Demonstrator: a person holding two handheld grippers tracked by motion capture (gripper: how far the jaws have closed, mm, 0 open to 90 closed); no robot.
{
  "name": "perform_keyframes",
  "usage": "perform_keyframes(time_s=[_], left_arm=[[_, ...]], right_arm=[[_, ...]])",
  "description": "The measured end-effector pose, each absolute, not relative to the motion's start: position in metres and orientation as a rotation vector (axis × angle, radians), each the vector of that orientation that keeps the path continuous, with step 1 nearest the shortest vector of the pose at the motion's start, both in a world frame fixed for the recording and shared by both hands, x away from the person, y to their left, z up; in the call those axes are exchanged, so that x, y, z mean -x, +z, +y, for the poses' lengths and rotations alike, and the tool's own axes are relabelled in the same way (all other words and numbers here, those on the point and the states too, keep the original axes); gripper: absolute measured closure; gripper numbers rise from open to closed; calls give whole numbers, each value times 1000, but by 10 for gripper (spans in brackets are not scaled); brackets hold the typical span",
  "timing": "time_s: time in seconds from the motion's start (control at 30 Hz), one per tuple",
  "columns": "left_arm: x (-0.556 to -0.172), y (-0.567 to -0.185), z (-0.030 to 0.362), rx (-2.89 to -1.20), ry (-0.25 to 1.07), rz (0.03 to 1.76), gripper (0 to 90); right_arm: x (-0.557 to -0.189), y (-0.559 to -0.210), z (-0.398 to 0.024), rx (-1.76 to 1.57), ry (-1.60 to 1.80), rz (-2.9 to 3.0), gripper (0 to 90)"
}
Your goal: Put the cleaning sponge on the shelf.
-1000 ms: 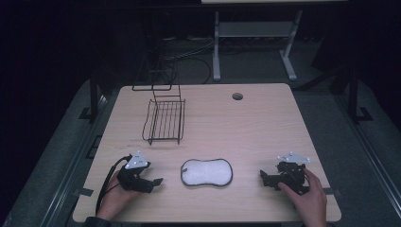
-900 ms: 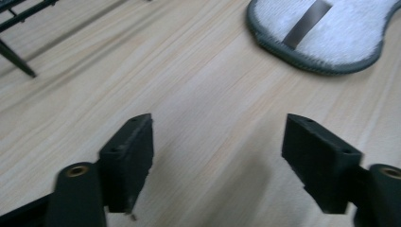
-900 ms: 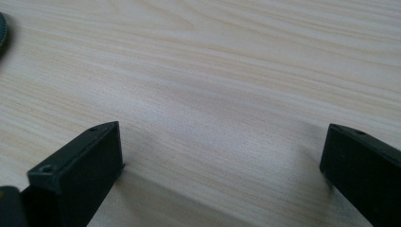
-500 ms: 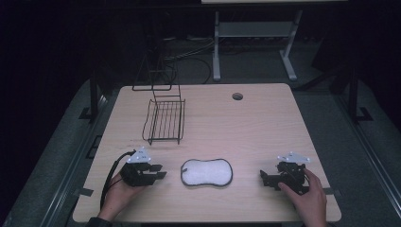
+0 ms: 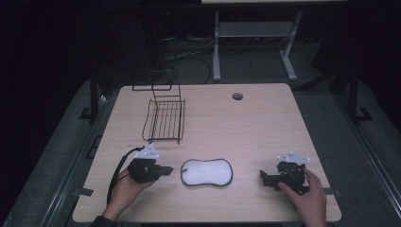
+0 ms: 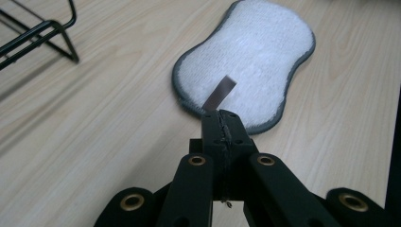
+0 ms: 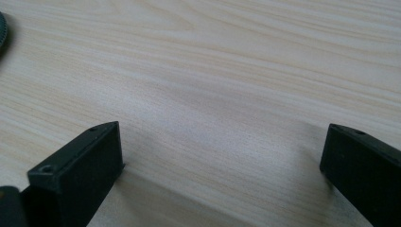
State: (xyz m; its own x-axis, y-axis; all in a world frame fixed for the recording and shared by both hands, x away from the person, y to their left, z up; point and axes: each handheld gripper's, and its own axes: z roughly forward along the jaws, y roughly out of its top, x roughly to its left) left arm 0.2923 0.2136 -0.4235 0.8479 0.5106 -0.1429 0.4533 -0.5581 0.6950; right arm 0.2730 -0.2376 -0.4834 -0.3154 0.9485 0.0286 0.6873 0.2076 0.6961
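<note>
the white pad point(image 5: 207, 171) lies flat at the lower centre of the table point(image 5: 265, 127). the left gripper point(image 5: 163, 170), at the lower left and just beside the pad, has just closed its jaws together on nothing. the right gripper point(image 5: 263, 178), at the lower right, has its jaws wide apart over bare wood. a wire rack point(image 5: 164, 120) stands above the left gripper.

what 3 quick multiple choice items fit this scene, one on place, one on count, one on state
1. Where does the white pad lie?
A. between the two tools
B. inside the wire rack
C. beside the round hole

2. How many wire racks stand on the table?
A. one
B. two
C. three

3. How do the left tool's jaws stand?
A. wide apart
B. closed together
C. clamped on the pad

Answers:
1 A, left tool one side, right tool the other.
2 A, a single rack shows.
3 B, jaws meet, pad lies beyond them.
</note>
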Motion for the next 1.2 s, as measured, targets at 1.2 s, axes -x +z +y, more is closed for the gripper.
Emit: perform_keyframes(time_s=[1.2], left_arm=[[-299, -445, 156, -2334, -4, 634, 898]], right_arm=[[-273, -483, -238, -1519, 869, 2082, 0]])
